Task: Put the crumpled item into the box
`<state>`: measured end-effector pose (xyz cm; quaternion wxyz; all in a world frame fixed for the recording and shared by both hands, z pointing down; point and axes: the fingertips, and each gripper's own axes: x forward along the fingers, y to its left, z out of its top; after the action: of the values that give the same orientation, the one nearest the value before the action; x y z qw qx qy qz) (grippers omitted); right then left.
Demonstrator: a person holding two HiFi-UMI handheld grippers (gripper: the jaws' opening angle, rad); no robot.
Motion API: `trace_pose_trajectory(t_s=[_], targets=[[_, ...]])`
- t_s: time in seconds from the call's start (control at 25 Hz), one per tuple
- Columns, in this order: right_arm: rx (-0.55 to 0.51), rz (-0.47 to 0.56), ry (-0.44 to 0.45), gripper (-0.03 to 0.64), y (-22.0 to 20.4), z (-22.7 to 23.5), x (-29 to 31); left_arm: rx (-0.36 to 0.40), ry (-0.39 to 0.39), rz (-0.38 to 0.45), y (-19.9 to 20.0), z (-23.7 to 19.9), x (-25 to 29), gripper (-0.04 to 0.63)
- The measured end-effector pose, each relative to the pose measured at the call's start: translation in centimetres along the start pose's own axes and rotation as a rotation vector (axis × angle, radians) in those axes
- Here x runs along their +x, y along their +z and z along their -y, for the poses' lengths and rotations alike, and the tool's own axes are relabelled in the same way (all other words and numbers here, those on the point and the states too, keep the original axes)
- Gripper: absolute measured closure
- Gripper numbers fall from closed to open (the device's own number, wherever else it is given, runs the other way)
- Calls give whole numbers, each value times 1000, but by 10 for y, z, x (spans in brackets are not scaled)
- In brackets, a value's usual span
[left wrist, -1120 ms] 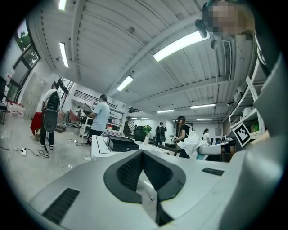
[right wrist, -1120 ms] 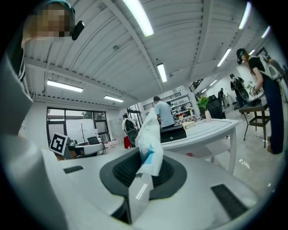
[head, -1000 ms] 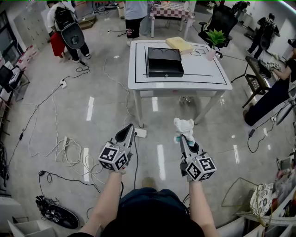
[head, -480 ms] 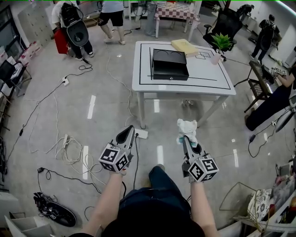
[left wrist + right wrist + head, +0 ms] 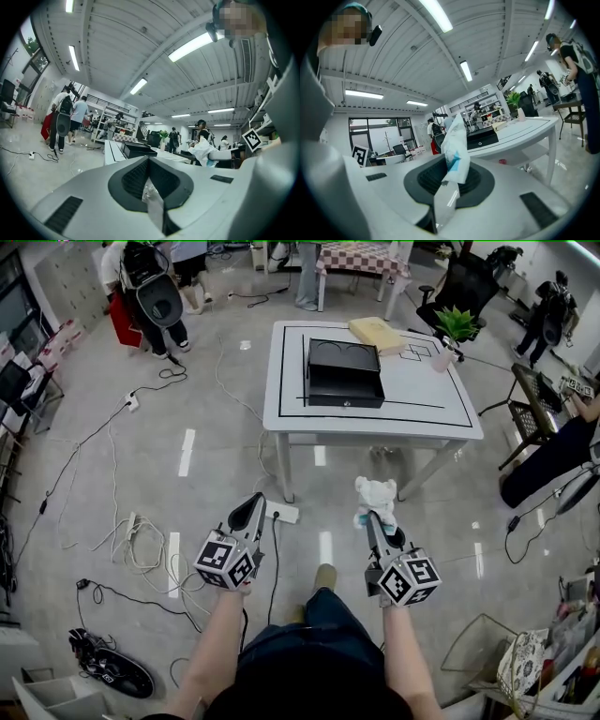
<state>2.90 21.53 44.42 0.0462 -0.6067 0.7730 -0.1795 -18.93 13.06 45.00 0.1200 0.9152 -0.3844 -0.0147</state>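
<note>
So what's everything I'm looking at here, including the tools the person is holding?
table: one, white with black lines, ahead on the floor
box: one, black, on the table
flat pad: one, yellowish, table's far edge
potted plant: one, green, table's far right corner
crumpled item: one, white with some blue, in the right gripper's jaws
cables: several, white and black, floor at left
office chair: one, black, beyond the table
left gripper: one, grey and black, jaws together, empty
right gripper: one, grey and black, shut on the crumpled item
</note>
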Motion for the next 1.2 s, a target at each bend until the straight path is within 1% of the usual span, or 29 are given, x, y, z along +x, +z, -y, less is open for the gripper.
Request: trace_pose_trajectory(t_s=[0.32,0.64,0.88,1.2], targets=[[-11,-9,1,572,22,46,46,-4,2,9,10,-13,64,595],[-23,-23,36,573,43,88,100,-8,13,26,20,-25,131,595],[-21,-35,54,573,52,113,124,-14,36,20,18,-31,161,595],[4,-55,81,572,52,144,143,-12,70,2,8,-33,191,595]])
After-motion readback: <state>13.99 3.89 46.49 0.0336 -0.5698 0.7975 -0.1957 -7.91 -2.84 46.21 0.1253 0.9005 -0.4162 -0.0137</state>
